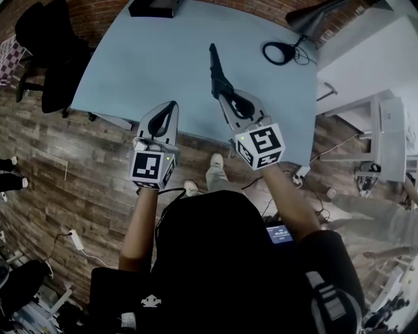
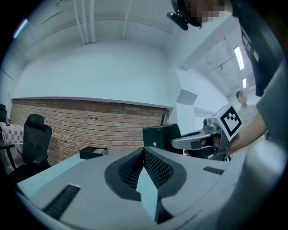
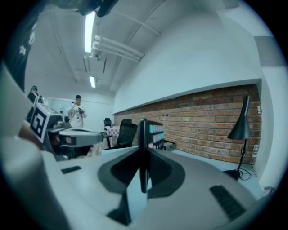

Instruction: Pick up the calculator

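Calculator: the thin, dark, slab-shaped calculator with pale and teal keys [image 3: 152, 132] is clear of the light blue-grey table [image 1: 150, 59]. It stands on edge in the air above the table's near part.
Right gripper: the right gripper [image 1: 223, 91] has its jaws drawn to a narrow gap, with the pads pressed on the calculator's two flat faces at its lower end.
Why this grip: clamping across the thin dimension likely gives the pads the broadest flat contact. That would explain why the slab is carried edge-up rather than lying flat.
Left gripper: the left gripper [image 1: 171, 108] has its jaws together with nothing between them. It hangs beside the right one at the table's near edge and seems spare for this task.
Progress: judging by the gap under the calculator, the pick-up looks done.
Containers: no open container shows. A flat black box [image 1: 154, 7] sits at the table's far edge, and I cannot tell whether it holds anything.
Elsewhere: a black desk lamp with a round base [image 1: 281, 52] stands at the far right corner, well apart.
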The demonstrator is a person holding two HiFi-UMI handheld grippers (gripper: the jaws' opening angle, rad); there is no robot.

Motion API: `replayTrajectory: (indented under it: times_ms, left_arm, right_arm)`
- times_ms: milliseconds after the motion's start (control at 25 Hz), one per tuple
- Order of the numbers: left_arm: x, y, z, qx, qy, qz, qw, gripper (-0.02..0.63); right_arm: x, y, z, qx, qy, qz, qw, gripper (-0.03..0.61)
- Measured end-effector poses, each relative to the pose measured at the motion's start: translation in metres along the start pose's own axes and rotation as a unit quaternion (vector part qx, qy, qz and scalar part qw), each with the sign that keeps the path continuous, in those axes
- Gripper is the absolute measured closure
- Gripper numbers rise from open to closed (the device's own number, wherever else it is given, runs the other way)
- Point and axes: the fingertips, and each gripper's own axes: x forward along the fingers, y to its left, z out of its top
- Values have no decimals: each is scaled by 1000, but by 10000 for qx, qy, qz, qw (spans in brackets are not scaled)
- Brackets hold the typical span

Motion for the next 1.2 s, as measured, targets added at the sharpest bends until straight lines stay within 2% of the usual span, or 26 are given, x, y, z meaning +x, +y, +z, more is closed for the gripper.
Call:
replayTrajectory:
  times_ms: [160,360,880,1200]
  left_arm:
    - [-7,-4,-1,-22,53,-117,9999,611]
    - [-13,-5,5,-8,-104,-158,9998,611]
    - [-31,-16,5,0,-196,-329,9993,611]
    - [-24,-36,12,70,-308,-420,9986,611]
  right_arm:
    - [-9,8,4,65,-51,-75,9999,529]
    - [-16,15,9,103,-88,-161,9998,529]
    - [-35,32,13,149,-215,-323,9991,529]
    - [-52,23,8,131,-256,-357,9989,529]
